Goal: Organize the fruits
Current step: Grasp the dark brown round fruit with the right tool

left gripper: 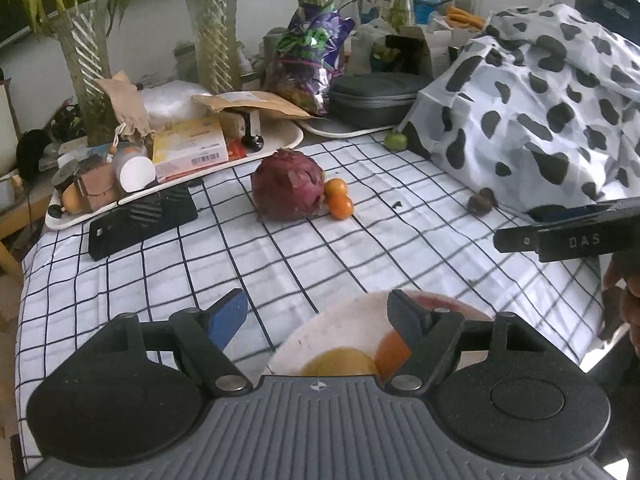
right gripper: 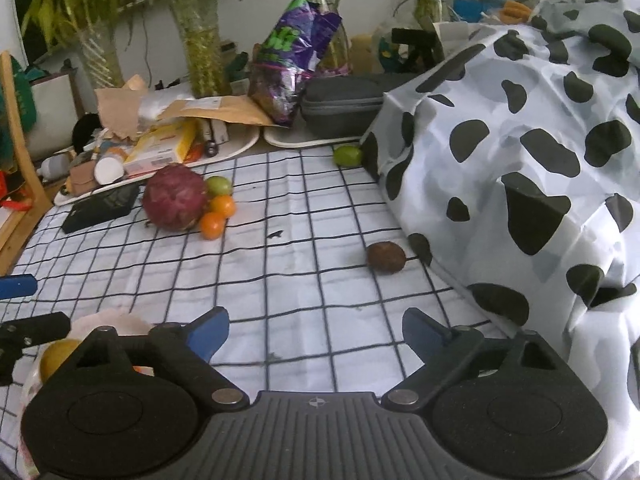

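A white bowl (left gripper: 340, 320) sat at the bottom centre of the left wrist view, directly under and between the fingers of the left gripper (left gripper: 318, 312). It held a yellow fruit (left gripper: 340, 362) and an orange fruit (left gripper: 392, 350), touching each other, both partly hidden by the gripper body. The left gripper's fingers were spread wide apart with nothing held between them.

In the right wrist view the same bowl (right gripper: 116, 322) appeared at the lower left edge, beside the right gripper's left finger. The right gripper (right gripper: 316, 334) was also spread open and empty, hovering over bare cloth.

Further up the checked tablecloth (right gripper: 280, 280), a brown round fruit (right gripper: 386, 258) lay right of centre in the right wrist view, well ahead of the right gripper and close to the edge of a cow-print cover (right gripper: 520, 160). In the upper left of that frame a large purple-red fruit (right gripper: 175, 197) rested with two small orange fruits (right gripper: 217, 216) touching its right side and a green fruit (right gripper: 219, 186) just behind them. Another green fruit (right gripper: 347, 156) lay at the far edge of the cloth, against the cow-print cover.

Behind the cloth, a white tray (left gripper: 288, 142) of boxes and clutter filled the upper left of the left wrist view, with a black flat object (left gripper: 140, 220) just in front of it. Glass vases of green stems (left gripper: 212, 40) and a purple foil bag (left gripper: 312, 52) stood along the back.
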A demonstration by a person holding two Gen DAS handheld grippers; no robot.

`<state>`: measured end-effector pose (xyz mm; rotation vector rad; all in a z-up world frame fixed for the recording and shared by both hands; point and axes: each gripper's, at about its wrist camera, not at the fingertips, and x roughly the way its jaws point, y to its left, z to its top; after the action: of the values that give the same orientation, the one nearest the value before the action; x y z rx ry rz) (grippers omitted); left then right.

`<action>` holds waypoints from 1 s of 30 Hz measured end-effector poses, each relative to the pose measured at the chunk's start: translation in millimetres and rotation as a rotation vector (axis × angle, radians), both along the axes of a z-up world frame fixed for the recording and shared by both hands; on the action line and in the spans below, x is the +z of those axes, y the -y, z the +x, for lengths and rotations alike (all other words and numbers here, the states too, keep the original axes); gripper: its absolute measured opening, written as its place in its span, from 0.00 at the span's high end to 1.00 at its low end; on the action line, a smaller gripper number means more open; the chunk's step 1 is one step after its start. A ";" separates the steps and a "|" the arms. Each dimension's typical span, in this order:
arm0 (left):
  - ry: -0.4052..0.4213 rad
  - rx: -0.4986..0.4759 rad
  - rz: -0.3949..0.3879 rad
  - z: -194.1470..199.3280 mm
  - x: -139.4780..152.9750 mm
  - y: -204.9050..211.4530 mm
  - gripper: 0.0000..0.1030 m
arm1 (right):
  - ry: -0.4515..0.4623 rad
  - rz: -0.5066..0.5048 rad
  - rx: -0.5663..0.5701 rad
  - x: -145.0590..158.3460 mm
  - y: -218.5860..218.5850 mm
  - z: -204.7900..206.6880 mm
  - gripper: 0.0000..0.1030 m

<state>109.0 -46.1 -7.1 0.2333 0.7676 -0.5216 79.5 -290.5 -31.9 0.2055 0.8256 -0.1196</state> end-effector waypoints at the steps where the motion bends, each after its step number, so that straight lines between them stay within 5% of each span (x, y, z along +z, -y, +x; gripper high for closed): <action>1: -0.004 0.002 -0.002 4.5 -0.7 0.3 0.26 | -0.005 -0.001 -0.004 -1.3 2.6 3.8 0.12; 17: -0.042 0.004 0.009 64.9 -14.7 7.9 0.26 | -0.111 0.008 -0.111 -33.6 56.6 74.7 0.39; 26: -0.045 0.002 0.001 85.5 -21.3 12.7 0.26 | -0.161 0.041 -0.109 -46.5 64.5 92.5 0.67; 30: -0.036 0.004 -0.019 93.1 -24.1 12.7 0.26 | -0.139 0.067 -0.094 -42.4 62.7 91.1 0.67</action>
<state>202.1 -58.8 -31.2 0.2050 0.7972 -0.5301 170.7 -353.2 -74.3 0.3020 0.9593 -0.1968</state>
